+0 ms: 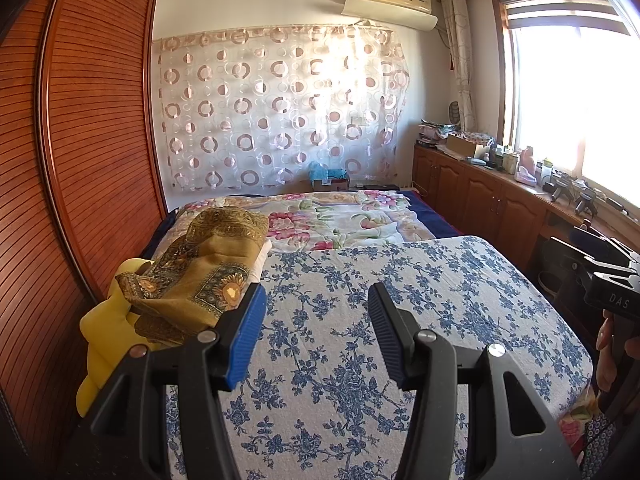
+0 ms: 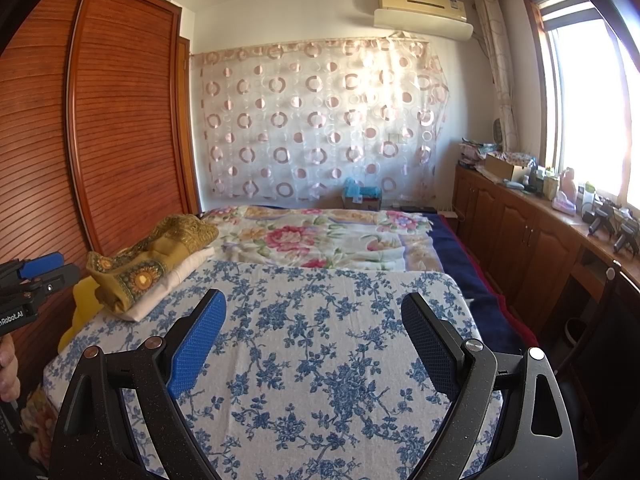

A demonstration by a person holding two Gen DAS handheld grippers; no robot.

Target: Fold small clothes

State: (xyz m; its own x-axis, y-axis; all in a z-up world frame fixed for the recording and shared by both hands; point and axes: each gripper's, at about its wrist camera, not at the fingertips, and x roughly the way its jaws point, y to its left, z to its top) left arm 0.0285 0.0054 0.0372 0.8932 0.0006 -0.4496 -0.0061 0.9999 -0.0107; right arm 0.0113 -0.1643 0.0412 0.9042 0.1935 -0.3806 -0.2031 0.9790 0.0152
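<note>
A pile of small clothes lies at the left edge of a pad covered in blue-flowered white cloth [image 1: 400, 280] [image 2: 320, 300]. On top is a gold patterned cloth [image 1: 200, 264] [image 2: 152, 256], with a white piece [image 2: 172, 280] under it and a yellow one [image 1: 104, 340] hanging off the side. My left gripper [image 1: 316, 292] is open and empty, its left finger close beside the gold cloth. My right gripper [image 2: 314, 300] stands wide open over the bare flowered cloth, nothing between its pads. Each tool's body shows at the other view's edge [image 1: 608, 284] [image 2: 36, 280].
A slatted wooden wardrobe [image 1: 92, 140] runs close along the left. Beyond the pad the bed carries a pink-flowered quilt [image 2: 320, 236]. Low wooden cabinets [image 2: 520, 248] with cluttered tops line the right wall under a bright window. A small box [image 2: 360, 198] sits at the bed's far end.
</note>
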